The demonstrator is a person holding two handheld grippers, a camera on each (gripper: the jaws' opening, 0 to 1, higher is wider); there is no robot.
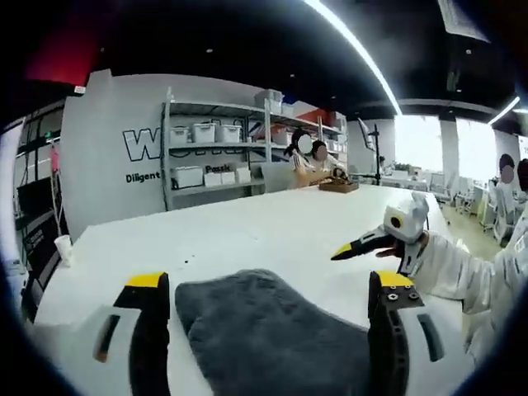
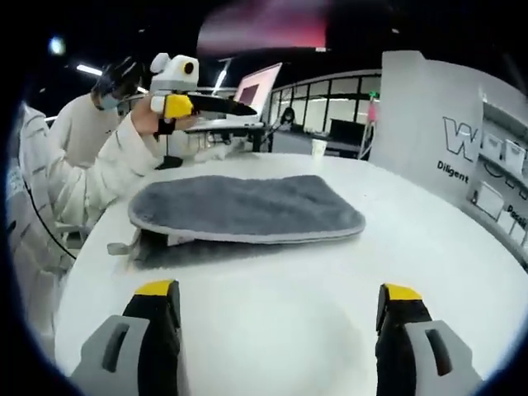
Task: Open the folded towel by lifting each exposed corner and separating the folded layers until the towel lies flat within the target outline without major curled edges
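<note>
Two grippers hover over one folded grey towel (image 2: 245,212) on a white table (image 2: 272,305). The left gripper (image 1: 268,318) straddles the towel's near edge, jaws spread wide, gripping nothing. The right gripper (image 2: 279,326), jaws likewise apart and empty, hangs above bare tabletop just short of the towel. One white paper cup (image 1: 63,247) stands near the table's edge.

The towel (image 2: 246,210) is dark grey and plush (a fleecy pile), lying folded on the white table (image 2: 272,322). In the right gripper view its upper layer sits flat with rounded corners, overhanging a lower layer that shows along the near edge. In the left gripper view the towel (image 1: 264,334) spreads across the table's near part, its edge smoothly curved.
</note>
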